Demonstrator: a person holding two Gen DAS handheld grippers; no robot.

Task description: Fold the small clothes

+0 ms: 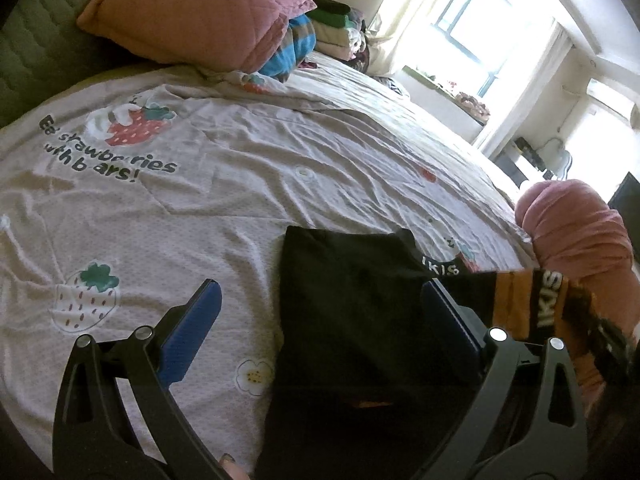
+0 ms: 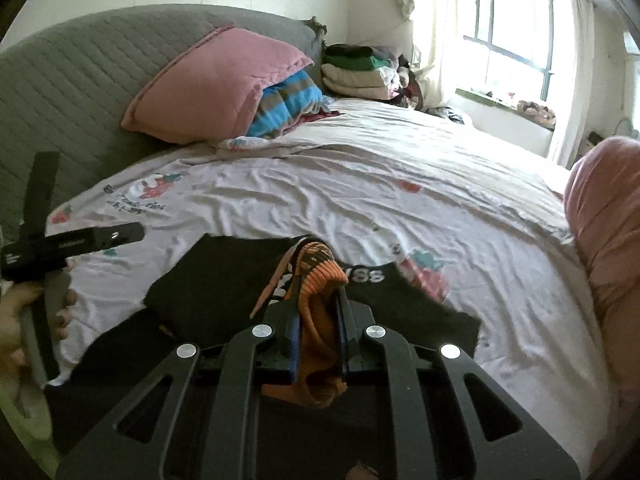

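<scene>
Both grippers are built w/ black slotted linkage arms, silver round pivot screws & blue ribbed pads: left gripper [image 1: 322, 316], right gripper [image 2: 318, 312]. Dark nail polish is seen on the left hand [image 2: 24, 312].

garment [image 2: 224, 280]: black underwear, orange waistband [image 2: 320, 276] with white lettering | state: partly folded, waistband edge raised and bunched, body flat | place: on bed, near edge of strawberry-print sheet

Both wrist cams low, close, facing bed [image 1: 280, 152]; shared: headboard-side pillow [image 2: 216, 80].
</scene>
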